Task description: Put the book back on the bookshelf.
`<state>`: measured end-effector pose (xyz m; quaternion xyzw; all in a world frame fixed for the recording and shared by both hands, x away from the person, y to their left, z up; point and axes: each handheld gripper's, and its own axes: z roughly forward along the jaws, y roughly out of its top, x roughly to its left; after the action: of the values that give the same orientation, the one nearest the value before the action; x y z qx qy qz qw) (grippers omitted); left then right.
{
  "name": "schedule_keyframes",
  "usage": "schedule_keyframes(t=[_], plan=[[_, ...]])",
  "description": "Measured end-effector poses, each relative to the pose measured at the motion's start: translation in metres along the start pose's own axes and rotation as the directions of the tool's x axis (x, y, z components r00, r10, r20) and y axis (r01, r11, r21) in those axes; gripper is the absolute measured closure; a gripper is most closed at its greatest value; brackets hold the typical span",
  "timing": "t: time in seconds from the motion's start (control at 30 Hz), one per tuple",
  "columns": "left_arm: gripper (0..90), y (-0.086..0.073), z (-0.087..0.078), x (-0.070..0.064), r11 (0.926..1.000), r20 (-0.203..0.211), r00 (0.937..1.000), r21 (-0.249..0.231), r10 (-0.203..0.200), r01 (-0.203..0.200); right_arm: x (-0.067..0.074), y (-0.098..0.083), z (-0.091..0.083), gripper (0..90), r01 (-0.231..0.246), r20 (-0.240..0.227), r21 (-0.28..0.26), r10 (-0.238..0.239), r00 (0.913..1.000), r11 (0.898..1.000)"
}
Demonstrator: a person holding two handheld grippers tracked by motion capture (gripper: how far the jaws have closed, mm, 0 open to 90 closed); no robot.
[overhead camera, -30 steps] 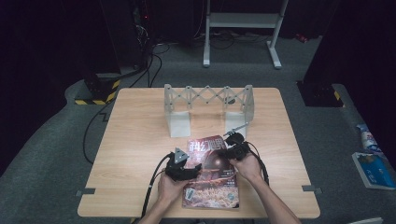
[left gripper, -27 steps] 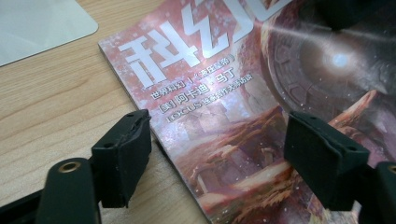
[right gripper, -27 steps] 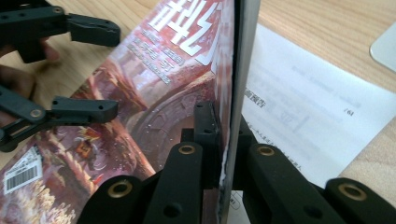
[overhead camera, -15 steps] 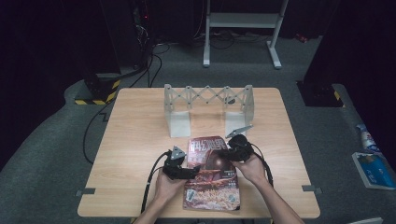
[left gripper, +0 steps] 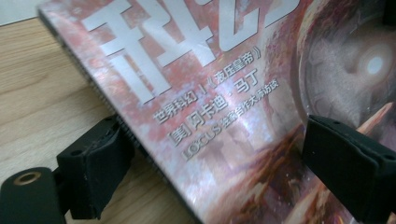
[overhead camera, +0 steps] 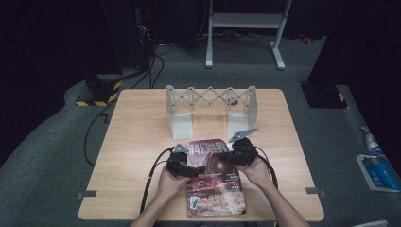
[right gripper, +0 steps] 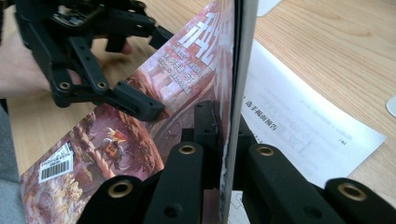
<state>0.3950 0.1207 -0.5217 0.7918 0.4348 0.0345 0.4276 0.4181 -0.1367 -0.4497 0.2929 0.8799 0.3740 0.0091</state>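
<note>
The magazine (overhead camera: 215, 177) is lifted at its right edge off the surface (overhead camera: 137, 142), clenched by the right tongs (right gripper: 223, 140). The left tongs (left gripper: 210, 163), just opened, are released astride its left edge.

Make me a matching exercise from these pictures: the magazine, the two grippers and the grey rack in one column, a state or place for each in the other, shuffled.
1. magazine
2. left gripper
3. right gripper
4. grey rack

a. clamped on the magazine's edge
b. stands at the table's far side
c. jaws open, just been opening, astride the magazine's spine
d. red cover, lifted at one edge

Pairs: 1-d, 2-c, 3-a, 4-b
</note>
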Motion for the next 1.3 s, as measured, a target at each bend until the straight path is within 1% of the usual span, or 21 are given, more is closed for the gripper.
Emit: schedule_keyframes(t=[0.03,0.07,0.17,0.27,0.37,0.43,0.53,0.57,0.67,0.73,0.8,0.87,0.97,1.0,1.07,1.1,1.17,1.2,1.23,1.27,1.3], plan=[[8.3,0.000,0.001,0.000,1.0000,0.002,1.0000,-0.003,-0.009,0.009,0.001,0.000,0.000,87.3,0.005,-0.006,-0.005,-0.005,1.0000,1.000],[8.0,0.000,0.001,0.000,1.0000,0.005,1.0000,-0.005,-0.005,0.005,0.001,0.000,0.000,87.3,0.007,-0.009,-0.009,-0.007,0.9999,1.000],[8.8,0.001,0.001,0.002,0.9998,0.033,0.9993,-0.006,-0.017,0.017,0.002,0.000,-0.001,87.3,0.016,-0.018,-0.017,-0.017,0.9997,1.000],[8.9,0.001,0.000,0.003,0.9994,0.060,0.9977,-0.012,-0.033,0.033,0.004,0.000,-0.004,87.3,0.041,-0.036,-0.027,-0.042,0.9985,0.999],[8.8,0.001,-0.001,0.005,0.9990,0.068,0.9970,-0.025,-0.036,0.037,0.005,-0.001,-0.004,87.3,0.051,-0.049,-0.032,-0.053,0.9974,0.998],[8.8,0.001,-0.001,0.006,0.9984,0.076,0.9960,-0.030,-0.047,0.049,0.004,-0.001,-0.004,87.3,0.054,-0.060,-0.034,-0.056,0.9966,0.998],[8.7,0.002,-0.001,0.008,0.9983,0.079,0.9959,-0.032,-0.046,0.048,0.004,0.000,-0.003,87.3,0.060,-0.070,-0.035,-0.063,0.9956,0.998],[7.7,0.003,0.000,0.009,0.9980,0.089,0.9949,-0.036,-0.048,0.051,0.005,0.000,-0.003,87.3,0.068,-0.074,-0.038,-0.070,0.9948,0.997],[5.4,0.009,0.003,0.010,0.9989,0.107,0.9932,-0.004,-0.046,0.046,0.004,0.000,-0.002,87.3,0.075,-0.088,-0.040,-0.078,0.9930,0.996],[4.0,0.012,0.004,0.010,0.9986,0.116,0.9920,-0.001,-0.051,0.052,0.004,0.000,-0.002,87.3,0.076,-0.098,-0.044,-0.080,0.9920,0.996],[3.9,0.014,0.006,0.011,0.9987,0.124,0.9910,0.014,-0.051,0.049,0.003,0.000,-0.004,87.3,0.077,-0.098,-0.044,-0.081,0.9919,0.996],[4.0,0.014,0.007,0.011,0.9983,0.132,0.9896,0.015,-0.058,0.057,0.003,-0.001,-0.004,87.3,0.079,-0.100,-0.041,-0.082,0.9916,0.996],[9.2,0.014,0.005,0.013,0.9977,0.136,0.9883,0.013,-0.068,0.067,0.001,-0.001,-0.004,87.2,0.077,-0.104,-0.036,-0.080,0.9913,0.996],[11.7,0.013,0.002,0.016,0.9958,0.148,0.9847,0.008,-0.092,0.092,0.001,-0.001,-0.004,87.2,0.079,-0.102,-0.030,-0.081,0.9915,0.996],[16.3,0.012,0.000,0.018,0.9938,0.158,0.9812,0.003,-0.110,0.111,0.001,0.000,-0.004,87.2,0.090,-0.101,-0.027,-0.092,0.9906,0.996],[18.3,0.012,-0.002,0.019,0.9932,0.158,0.9808,0.001,-0.115,0.116,0.001,0.000,-0.003,87.2,0.090,-0.100,-0.022,-0.092,0.9907,0.996],[23.0,0.011,-0.005,0.019,0.9934,0.153,0.9819,-0.008,-0.112,0.114,0.001,0.001,-0.002,87.1,0.091,-0.095,-0.010,-0.092,0.9912,0.996],[26.8,0.011,-0.005,0.019,0.9934,0.153,0.9819,-0.008,-0.112,0.114,0.000,0.001,-0.001,87.1,0.096,-0.092,-0.003,-0.095,0.9912,0.995],[31.1,0.011,-0.008,0.019,0.9947,0.140,0.9853,-0.018,-0.098,0.101,-0.001,0.001,0.000,87.1,0.093,-0.086,0.006,-0.092,0.9921,0.996],[35.3,0.011,-0.008,0.019,0.9947,0.140,0.9853,-0.018,-0.098,0.101,-0.001,0.001,0.000,87.1,0.093,-0.086,0.006,-0.092,0.9921,0.996],[35.3,0.012,-0.009,0.019,0.9954,0.136,0.9867,-0.020,-0.090,0.093,-0.002,0.001,0.002,87.1,0.089,-0.079,0.017,-0.088,0.9930,0.996]])
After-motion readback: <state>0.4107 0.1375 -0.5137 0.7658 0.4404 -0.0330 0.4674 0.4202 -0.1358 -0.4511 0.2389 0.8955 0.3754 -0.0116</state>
